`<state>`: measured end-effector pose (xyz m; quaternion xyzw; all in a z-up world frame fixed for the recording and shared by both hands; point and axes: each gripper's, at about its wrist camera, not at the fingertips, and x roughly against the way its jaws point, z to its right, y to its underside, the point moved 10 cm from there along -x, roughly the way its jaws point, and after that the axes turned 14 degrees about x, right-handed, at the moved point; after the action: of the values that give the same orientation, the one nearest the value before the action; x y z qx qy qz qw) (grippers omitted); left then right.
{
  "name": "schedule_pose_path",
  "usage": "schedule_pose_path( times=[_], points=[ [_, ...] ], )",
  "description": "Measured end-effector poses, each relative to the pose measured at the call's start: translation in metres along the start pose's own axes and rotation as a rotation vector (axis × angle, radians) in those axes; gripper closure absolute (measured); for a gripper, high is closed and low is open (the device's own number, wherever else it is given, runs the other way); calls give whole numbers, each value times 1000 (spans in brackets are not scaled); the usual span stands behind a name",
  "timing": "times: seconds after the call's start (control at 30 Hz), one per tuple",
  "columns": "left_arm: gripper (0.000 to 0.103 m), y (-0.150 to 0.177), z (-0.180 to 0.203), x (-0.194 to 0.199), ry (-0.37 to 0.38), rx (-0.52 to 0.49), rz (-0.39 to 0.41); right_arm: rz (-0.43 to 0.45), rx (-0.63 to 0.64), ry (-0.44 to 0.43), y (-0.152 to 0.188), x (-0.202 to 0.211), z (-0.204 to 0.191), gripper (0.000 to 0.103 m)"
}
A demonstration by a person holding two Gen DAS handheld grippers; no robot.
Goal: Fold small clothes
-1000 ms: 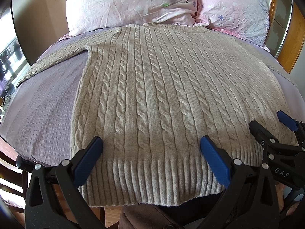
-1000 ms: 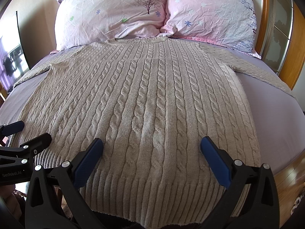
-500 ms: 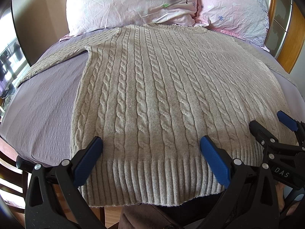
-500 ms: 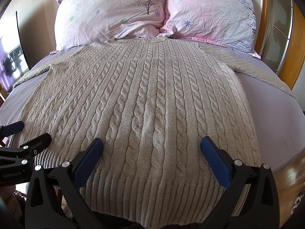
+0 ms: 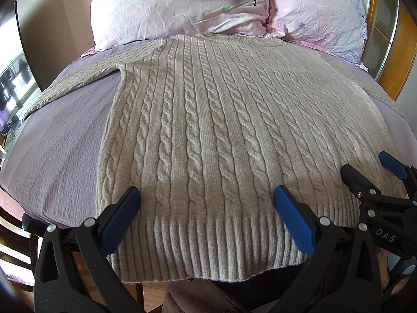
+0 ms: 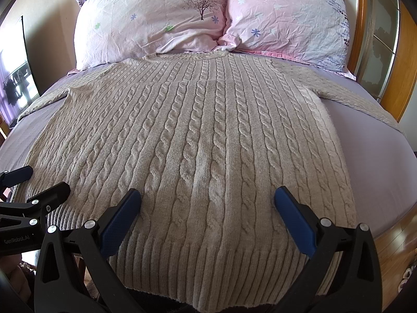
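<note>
A beige cable-knit sweater [image 5: 208, 135] lies flat on the bed, collar toward the pillows, ribbed hem toward me, sleeves spread to both sides. It also fills the right wrist view [image 6: 198, 151]. My left gripper [image 5: 206, 198] is open and empty, hovering over the hem's left half. My right gripper [image 6: 207, 200] is open and empty over the hem's right half. The right gripper shows at the right edge of the left wrist view [image 5: 375, 180]; the left gripper shows at the left edge of the right wrist view [image 6: 34, 182].
A lilac sheet [image 5: 57, 146] covers the bed. Two pink floral pillows [image 6: 156, 18] [image 6: 286, 18] lean at the head. A wooden headboard frame [image 6: 406, 60] stands at the right. Wooden floor [image 6: 398, 245] shows past the bed's right edge.
</note>
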<state>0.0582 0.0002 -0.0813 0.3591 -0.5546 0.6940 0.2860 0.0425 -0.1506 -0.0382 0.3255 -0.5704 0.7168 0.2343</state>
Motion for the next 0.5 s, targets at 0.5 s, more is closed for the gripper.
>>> schedule_pose_path(
  times=[0.5],
  points=[
    [2, -6, 1, 12, 20, -12, 84, 135, -62, -127, -17, 0, 44, 1]
  ],
)
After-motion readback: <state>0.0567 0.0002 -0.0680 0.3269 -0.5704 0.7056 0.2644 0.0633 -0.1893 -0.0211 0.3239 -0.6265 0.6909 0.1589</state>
